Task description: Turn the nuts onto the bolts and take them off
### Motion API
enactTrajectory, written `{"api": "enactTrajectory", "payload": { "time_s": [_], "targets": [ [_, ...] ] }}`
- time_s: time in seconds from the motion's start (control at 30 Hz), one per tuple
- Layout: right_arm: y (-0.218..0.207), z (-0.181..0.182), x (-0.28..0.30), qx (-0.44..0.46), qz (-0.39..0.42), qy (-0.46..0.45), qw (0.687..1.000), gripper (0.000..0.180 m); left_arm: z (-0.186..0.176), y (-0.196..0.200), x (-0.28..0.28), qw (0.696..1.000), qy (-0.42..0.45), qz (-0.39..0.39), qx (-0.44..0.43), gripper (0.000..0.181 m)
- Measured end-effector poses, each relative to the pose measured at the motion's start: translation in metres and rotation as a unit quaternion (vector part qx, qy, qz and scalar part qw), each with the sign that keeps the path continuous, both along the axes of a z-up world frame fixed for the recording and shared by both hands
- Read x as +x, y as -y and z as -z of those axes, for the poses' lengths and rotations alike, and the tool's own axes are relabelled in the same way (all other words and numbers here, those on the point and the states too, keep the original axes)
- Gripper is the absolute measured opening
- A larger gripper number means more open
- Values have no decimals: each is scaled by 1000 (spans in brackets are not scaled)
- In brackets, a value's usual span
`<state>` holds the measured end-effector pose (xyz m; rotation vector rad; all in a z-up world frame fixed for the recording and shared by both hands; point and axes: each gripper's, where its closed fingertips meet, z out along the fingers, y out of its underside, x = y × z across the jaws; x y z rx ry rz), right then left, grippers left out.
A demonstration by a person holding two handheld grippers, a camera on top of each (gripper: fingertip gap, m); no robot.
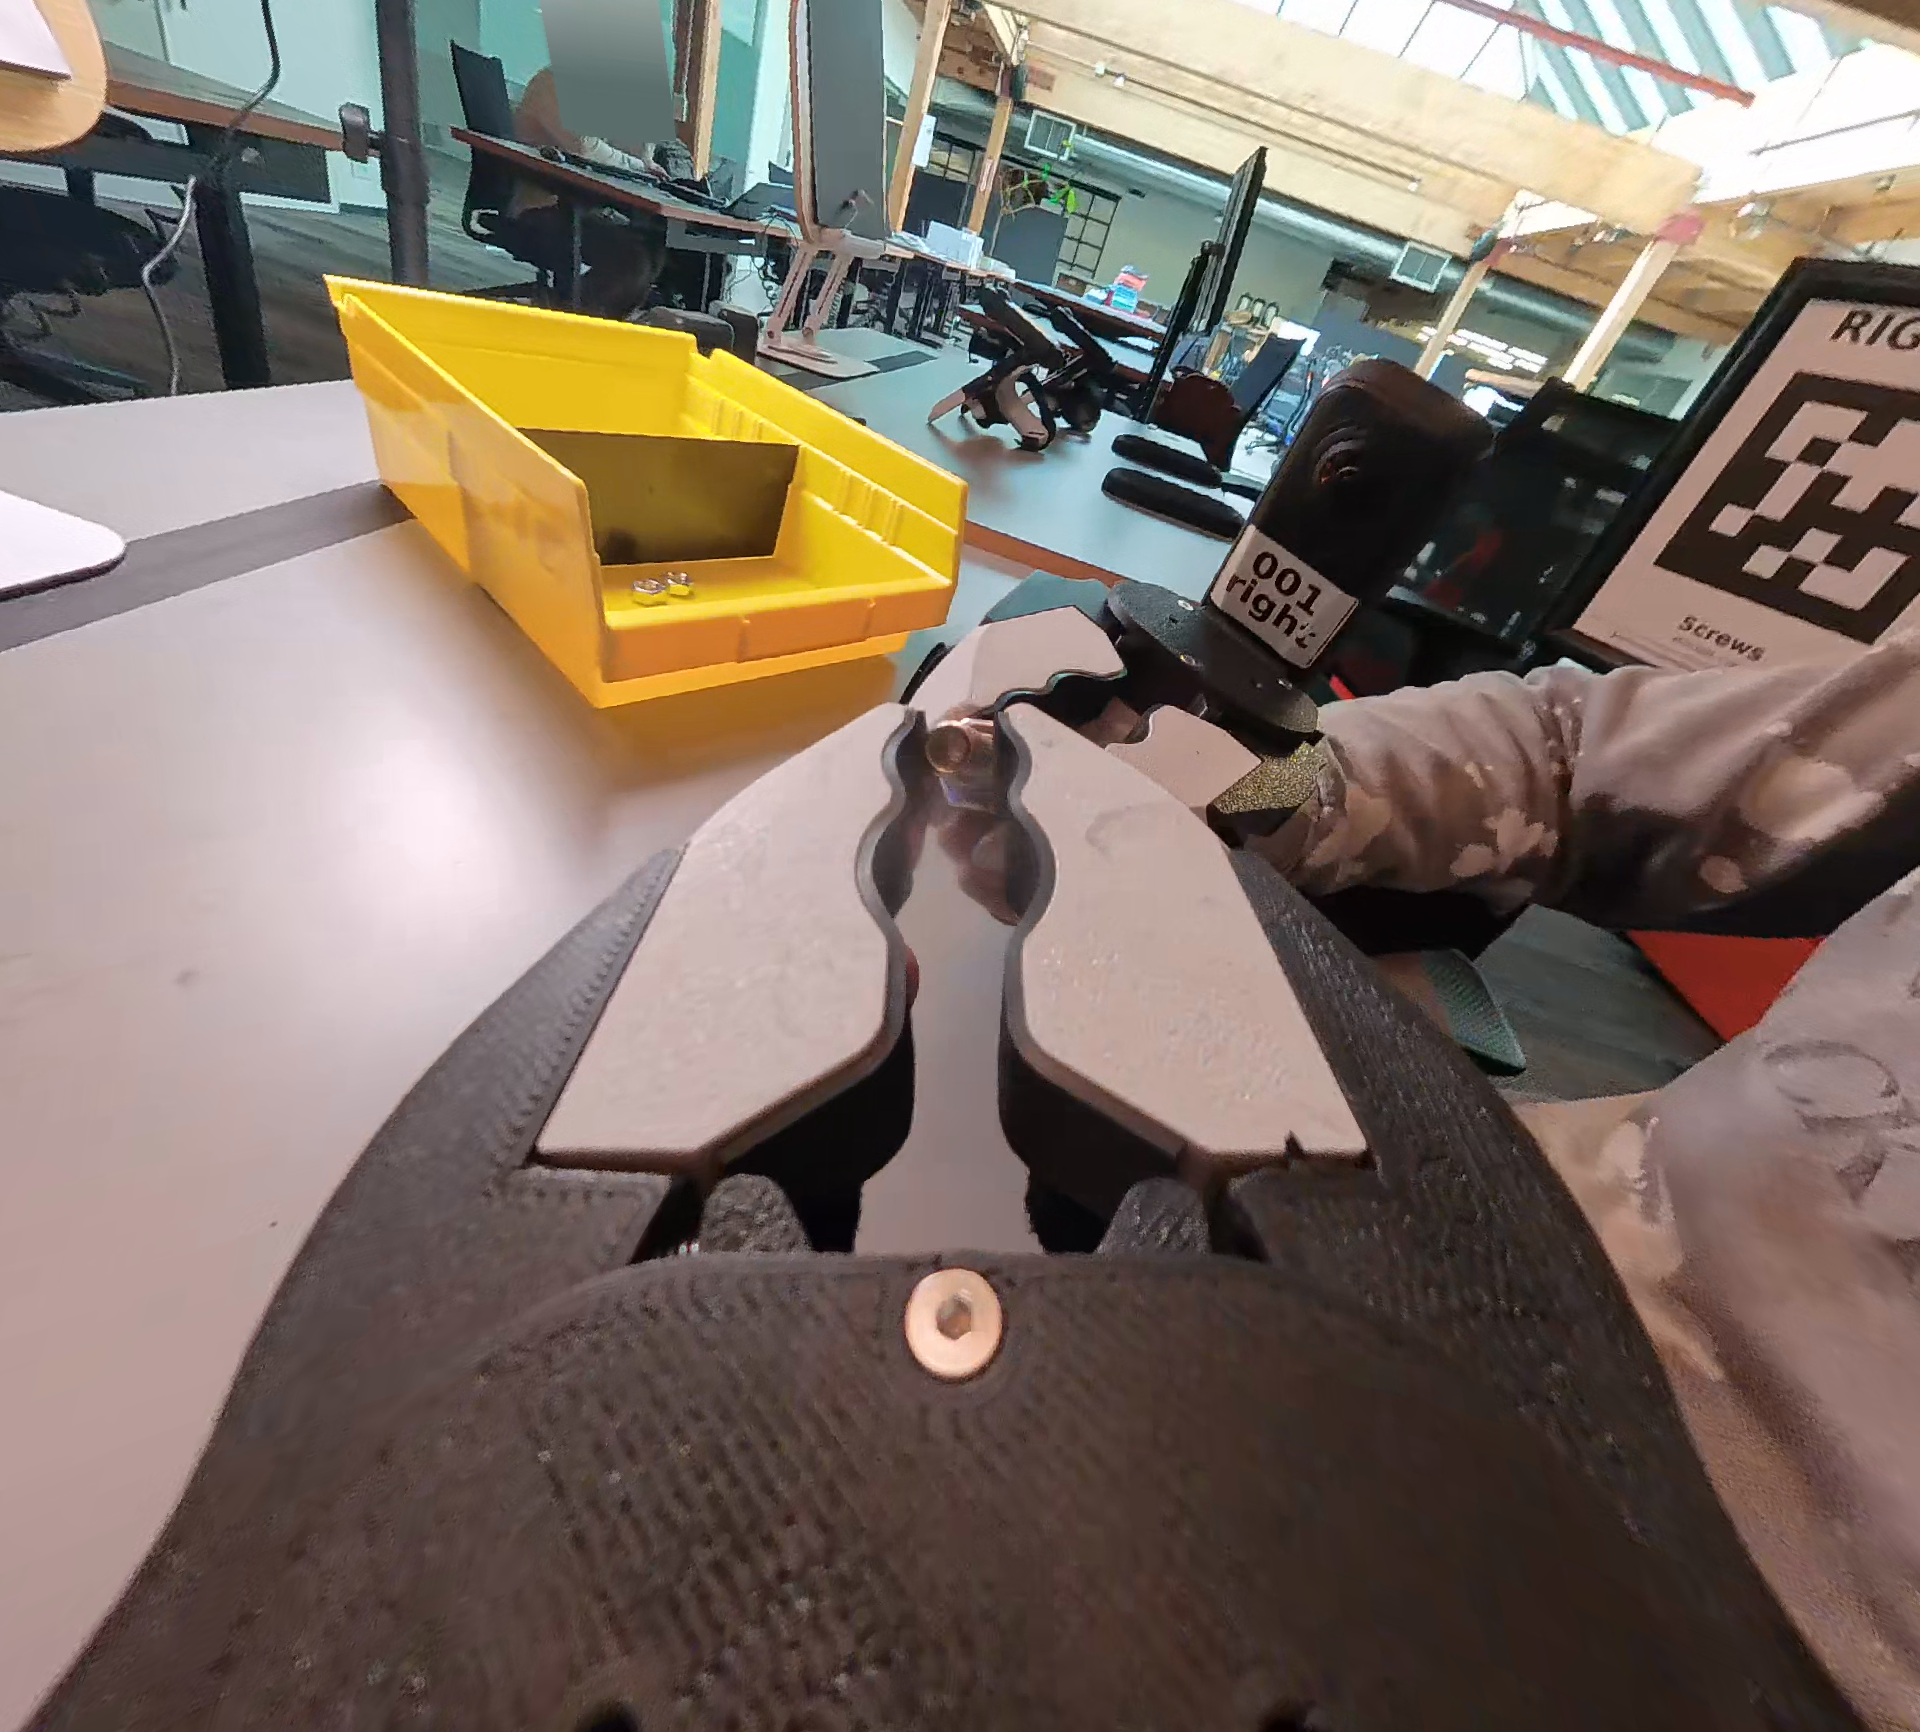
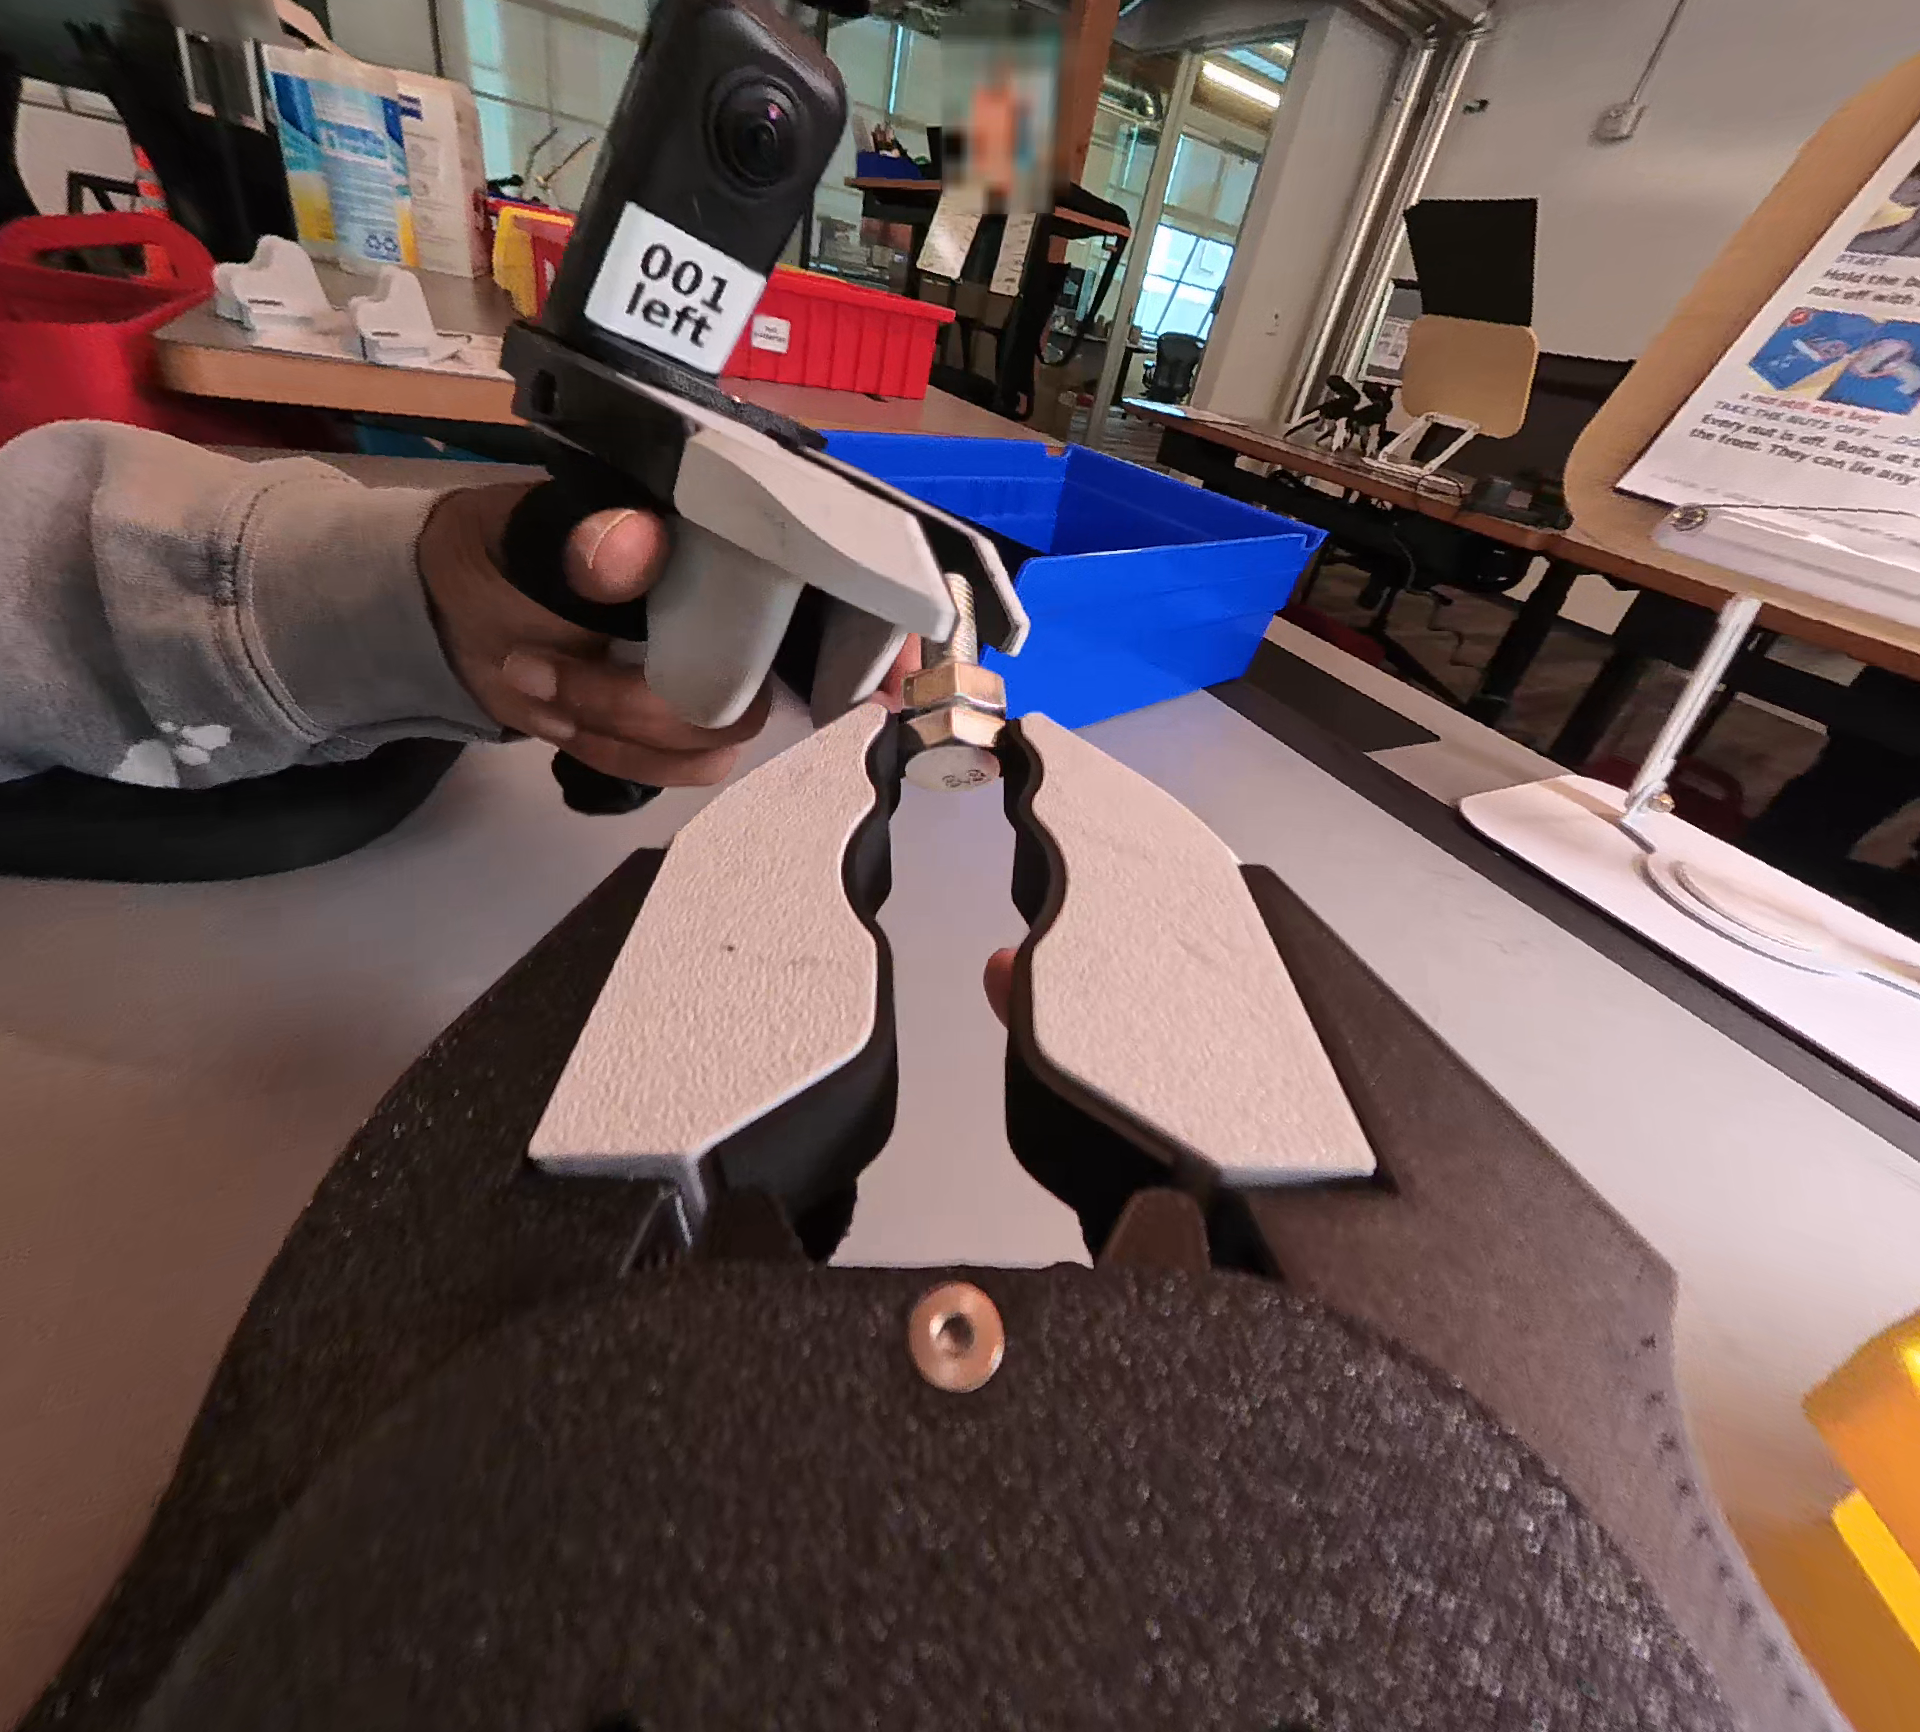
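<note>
Right tongs (image 2: 951, 763) clamped the bolt (image 2: 951, 773) head, left tongs (image 2: 971, 607) its threaded end — nut (image 2: 953, 693) unremoved, two loose in the yellow bin (image 1: 831, 586).

A silver bolt (image 2: 951, 773) pointed toward twelve o'clock, head nearest, two hex nuts (image 2: 953, 708) threaded just behind it. Two loose nuts (image 1: 661, 587) lay in the yellow bin (image 1: 790, 612).

Yellow bin (image 2: 1870, 1485) cut off at edge.
</note>
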<state>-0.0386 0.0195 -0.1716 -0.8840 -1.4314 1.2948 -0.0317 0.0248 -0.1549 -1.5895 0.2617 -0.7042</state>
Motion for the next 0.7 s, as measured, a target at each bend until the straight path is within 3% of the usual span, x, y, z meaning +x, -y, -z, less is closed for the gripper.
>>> {"api": "enactTrajectory", "payload": {
  "time_s": [0.2, 0.4, 0.7],
  "targets": [
    [3, 23, -4, 55, 14, 58, 997, 19, 7, 2, 7, 997, -79, -18, -3, 10],
    [-3, 37, -9, 39, 14, 105, 994, 26, 27, -7, 2, 990, -135, -29, -43, 10],
    [-4, 46, -12, -9, 0, 136, 991, 18, 43, -13, 0, 993, -98, -21, -60, 10]
  ]
}}
